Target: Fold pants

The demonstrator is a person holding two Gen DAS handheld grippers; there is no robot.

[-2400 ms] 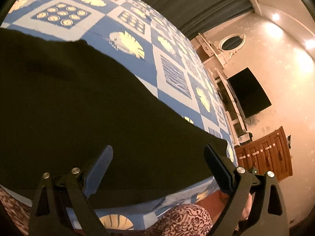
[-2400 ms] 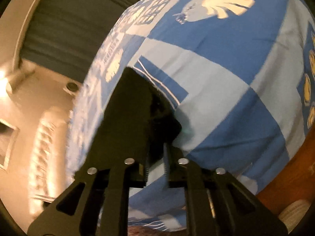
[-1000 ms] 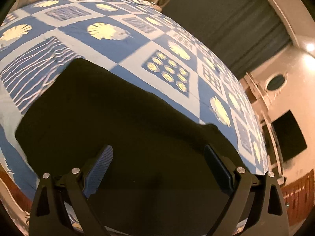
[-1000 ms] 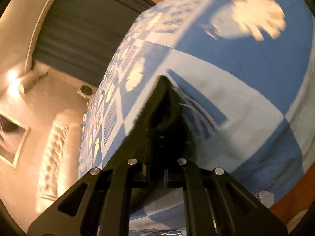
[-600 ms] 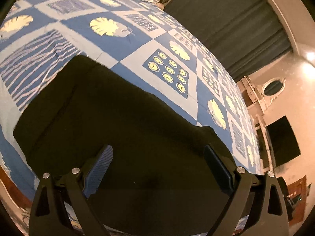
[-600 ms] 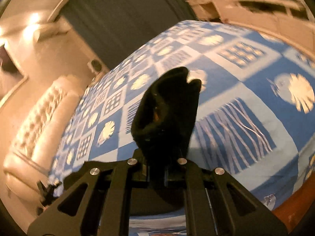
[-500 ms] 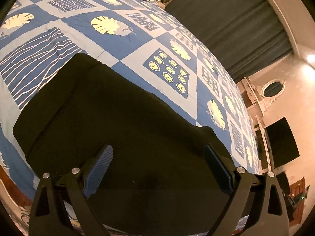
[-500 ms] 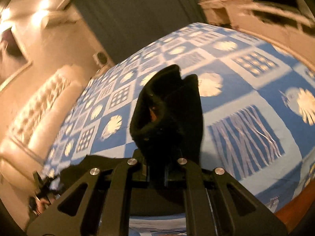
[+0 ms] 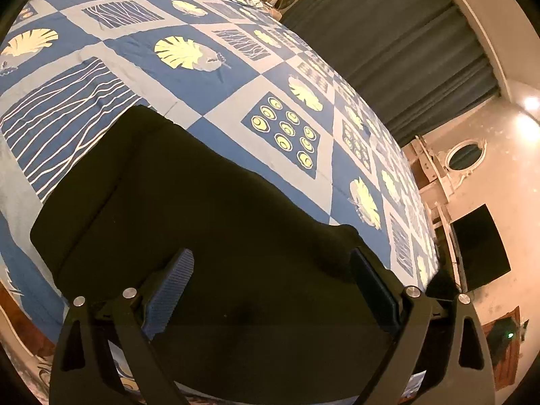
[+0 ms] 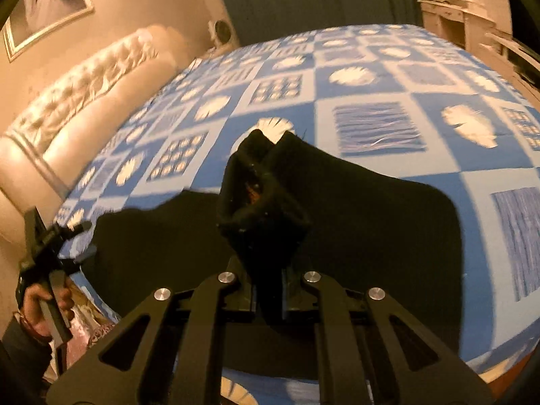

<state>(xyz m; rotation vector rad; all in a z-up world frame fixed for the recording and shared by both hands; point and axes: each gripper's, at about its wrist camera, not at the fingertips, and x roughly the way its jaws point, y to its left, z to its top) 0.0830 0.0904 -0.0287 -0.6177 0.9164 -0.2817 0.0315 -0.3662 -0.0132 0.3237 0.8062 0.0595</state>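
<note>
Left wrist: we saw left gripper (image 9: 270, 290) spread wide, empty, over black pants (image 9: 189, 209) lying flat on blue patterned bedspread (image 9: 236, 77).
Right wrist: we saw right gripper (image 10: 268, 290) clamped on bunched pants (image 10: 266, 202) edge, lifted above bedspread (image 10: 371, 87).

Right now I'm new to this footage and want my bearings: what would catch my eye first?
A pair of dark cloth pants sprawls across the near part of a blue bedspread checkered with shell and wave squares. The right tongs are shut on a bunched end of the pants, lifted above the bed. The left tongs hover open above the flat fabric.
</note>
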